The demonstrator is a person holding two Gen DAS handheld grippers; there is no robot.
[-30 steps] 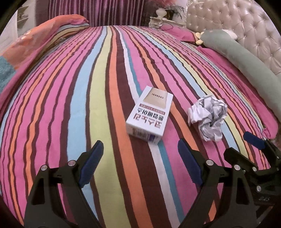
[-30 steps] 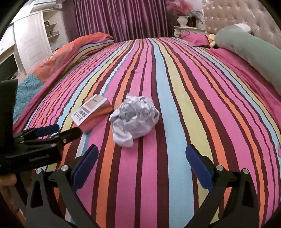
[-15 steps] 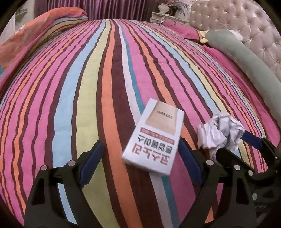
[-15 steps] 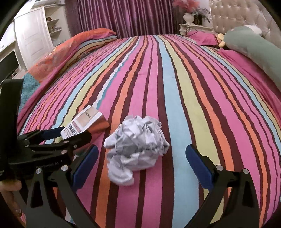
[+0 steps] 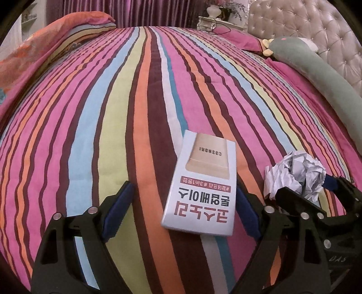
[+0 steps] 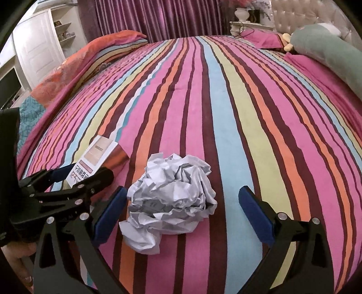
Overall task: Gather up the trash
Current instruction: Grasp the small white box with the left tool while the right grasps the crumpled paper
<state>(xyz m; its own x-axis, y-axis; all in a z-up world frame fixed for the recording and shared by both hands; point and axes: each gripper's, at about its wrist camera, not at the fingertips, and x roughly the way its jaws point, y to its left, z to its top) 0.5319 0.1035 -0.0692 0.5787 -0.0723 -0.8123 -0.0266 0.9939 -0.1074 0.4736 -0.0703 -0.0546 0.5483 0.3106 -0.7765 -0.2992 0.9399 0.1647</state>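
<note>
A: Jaws on both tools spread wide, gripping nothing. Left gripper (image 5: 182,213) has its blue pads either side of the near end of the box; right gripper (image 6: 184,217) brackets the paper ball.

B: Count of trash items?

A: Two. One white carton (image 5: 202,191), one crumpled paper ball (image 6: 172,203). Both lie on the striped bedspread (image 5: 113,113), just beside each other, not touching as far as the left wrist view shows.

B: Carton details?

A: Flat, rectangular, lying on its broad face. White with a tan panel at the far end, a red band across the middle, large red characters at the near end, printing upside down to the camera. Its near right edge sits close against the left tool's right pad (image 5: 245,214); contact cannot be judged.

B: Paper ball?

A: White-grey sheet, tightly creased, with a loose flap trailing toward the camera. It rests nearer the right tool's left pad (image 6: 110,213) than the other; touching or not is unclear.

B: Tools relative to each other?

A: Side by side, each visible in the other's view. Right one partly hides the ball in the left wrist view.

B: Other things?

A: One long grey-green bolster (image 6: 328,54) by a tufted headboard (image 5: 316,34), purple curtains (image 6: 158,15) behind.
</note>
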